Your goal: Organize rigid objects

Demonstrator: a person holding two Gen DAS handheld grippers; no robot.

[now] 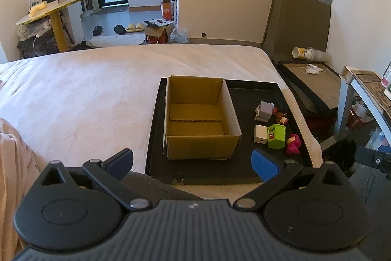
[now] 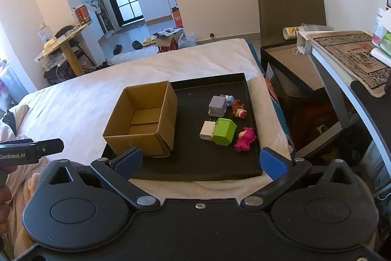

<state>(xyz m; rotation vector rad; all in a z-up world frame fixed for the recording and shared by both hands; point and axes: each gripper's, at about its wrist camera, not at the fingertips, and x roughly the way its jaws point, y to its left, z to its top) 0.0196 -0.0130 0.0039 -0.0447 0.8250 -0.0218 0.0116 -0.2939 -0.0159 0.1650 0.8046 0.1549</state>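
An empty open cardboard box [image 1: 199, 119] [image 2: 144, 121] stands on the left part of a black tray [image 1: 195, 173] [image 2: 195, 163] on the bed. To its right on the tray lie a grey block [image 1: 264, 111] [image 2: 217, 105], a white charger [image 1: 261, 133] [image 2: 207, 130], a green box [image 1: 277, 136] [image 2: 223, 131], a pink plush toy [image 1: 293, 144] [image 2: 245, 139] and a small brown-and-red figure [image 1: 281, 118] [image 2: 239, 111]. My left gripper [image 1: 193, 163] is open and empty in front of the box. My right gripper [image 2: 200, 162] is open and empty before the tray's near edge.
The bed [image 1: 97, 89] has a white cover and stretches left and back. A dark side table [image 1: 310, 80] [image 2: 293, 65] with a tipped cup [image 1: 301, 53] stands right of the bed. A white shelf [image 2: 342, 58] is at far right. Pink bedding [image 1: 14, 155] lies at near left.
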